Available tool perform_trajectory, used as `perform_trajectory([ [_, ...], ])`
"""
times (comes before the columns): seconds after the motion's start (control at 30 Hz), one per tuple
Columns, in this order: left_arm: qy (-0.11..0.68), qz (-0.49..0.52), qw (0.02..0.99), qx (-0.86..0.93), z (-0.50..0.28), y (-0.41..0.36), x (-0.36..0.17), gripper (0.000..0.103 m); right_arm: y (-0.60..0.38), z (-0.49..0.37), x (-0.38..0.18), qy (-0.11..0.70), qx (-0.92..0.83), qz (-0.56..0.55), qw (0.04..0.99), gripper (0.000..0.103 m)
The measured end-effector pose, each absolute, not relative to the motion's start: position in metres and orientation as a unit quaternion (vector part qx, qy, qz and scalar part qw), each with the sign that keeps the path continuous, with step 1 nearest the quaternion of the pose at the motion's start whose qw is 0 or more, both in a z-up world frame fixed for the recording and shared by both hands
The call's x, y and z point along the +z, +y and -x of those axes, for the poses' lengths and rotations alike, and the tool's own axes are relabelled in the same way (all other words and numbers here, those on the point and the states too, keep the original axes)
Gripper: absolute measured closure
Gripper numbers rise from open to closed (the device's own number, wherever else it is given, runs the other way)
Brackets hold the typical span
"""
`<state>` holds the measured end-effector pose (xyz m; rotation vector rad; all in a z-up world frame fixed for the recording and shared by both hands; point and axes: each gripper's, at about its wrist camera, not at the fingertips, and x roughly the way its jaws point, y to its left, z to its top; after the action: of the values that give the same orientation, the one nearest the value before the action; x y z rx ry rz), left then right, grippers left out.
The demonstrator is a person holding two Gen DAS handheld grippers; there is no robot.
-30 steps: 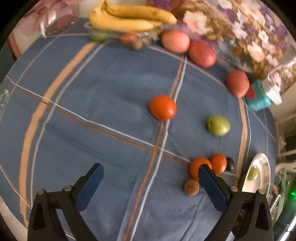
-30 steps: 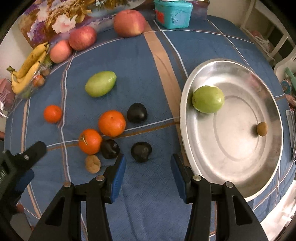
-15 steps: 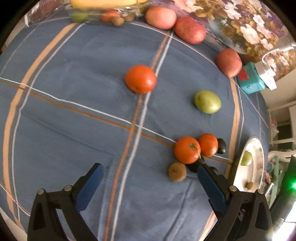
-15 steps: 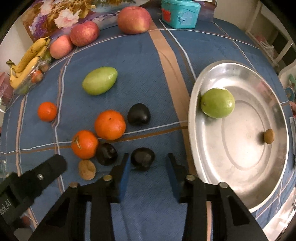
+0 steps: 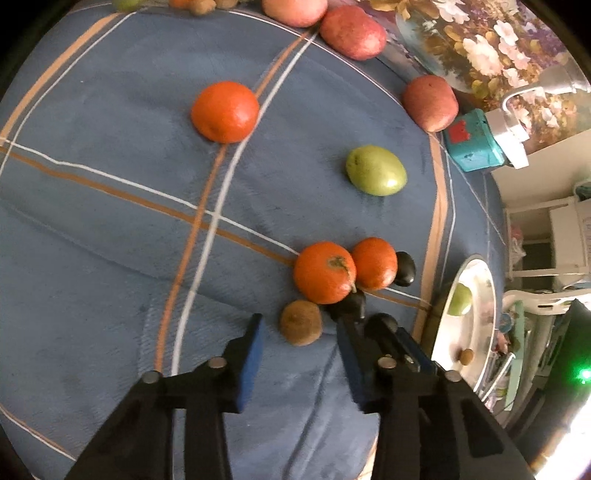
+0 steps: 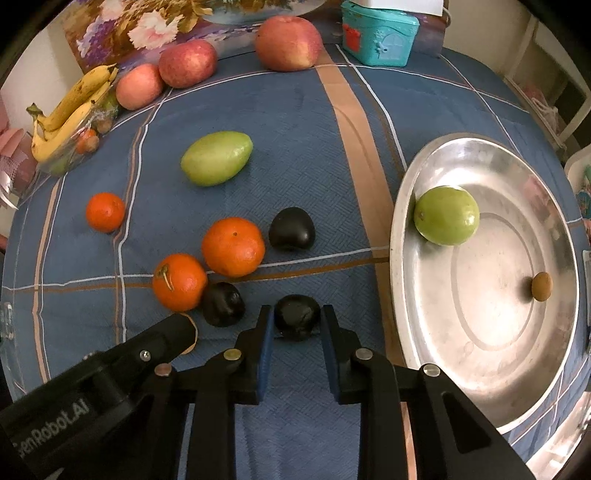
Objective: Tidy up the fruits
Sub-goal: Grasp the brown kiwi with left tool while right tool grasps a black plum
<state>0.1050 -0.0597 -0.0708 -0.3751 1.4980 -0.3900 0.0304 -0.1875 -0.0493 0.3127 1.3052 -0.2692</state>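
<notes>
The right gripper point(image 6: 297, 325) has its fingers clamped on a dark plum point(image 6: 297, 316) lying on the blue-clothed tabletop point(image 6: 295, 122) beside the steel plate point(image 6: 402, 295). The left gripper point(image 5: 301, 332) has just been closing its fingers around a brown kiwi point(image 5: 301, 322), not yet touching it.

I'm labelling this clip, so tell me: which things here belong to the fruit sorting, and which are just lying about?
Job:
- metal plate
- dark fruit in right tool
- kiwi at left tool
- oranges
- green fruit
- apples
- bananas

Lying about:
- teal box
- flowered picture
</notes>
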Motion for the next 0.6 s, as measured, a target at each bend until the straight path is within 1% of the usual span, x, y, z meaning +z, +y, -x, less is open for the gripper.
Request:
perform_trajectory([
  [0.03, 0.672, 0.168, 0.699, -0.177, -0.106, -0.061, -0.071, 0.068, -0.188, -0.031, -0.049, 0.603, -0.125, -0.143, 0.775, 0.077],
  [0.07, 0.671, 0.169, 0.700, -0.177, -0.106, -0.063, -0.071, 0.074, -0.187, -0.031, -0.049, 0.603, -0.124, -0.141, 0.775, 0.077],
  [0.13, 0.669, 0.170, 0.702, -0.175, -0.106, -0.062, -0.071, 0.078, -0.185, -0.031, -0.049, 0.604, -0.124, -0.135, 0.776, 0.077],
  [0.4, 0.664, 0.170, 0.708, -0.169, -0.104, -0.053, -0.068, 0.079, -0.183, -0.031, -0.050, 0.601, -0.123, -0.141, 0.777, 0.077],
  [0.6, 0.653, 0.188, 0.715, -0.164, -0.107, -0.040, -0.057, 0.079, -0.192, -0.030, -0.040, 0.596, -0.123, -0.148, 0.779, 0.077],
])
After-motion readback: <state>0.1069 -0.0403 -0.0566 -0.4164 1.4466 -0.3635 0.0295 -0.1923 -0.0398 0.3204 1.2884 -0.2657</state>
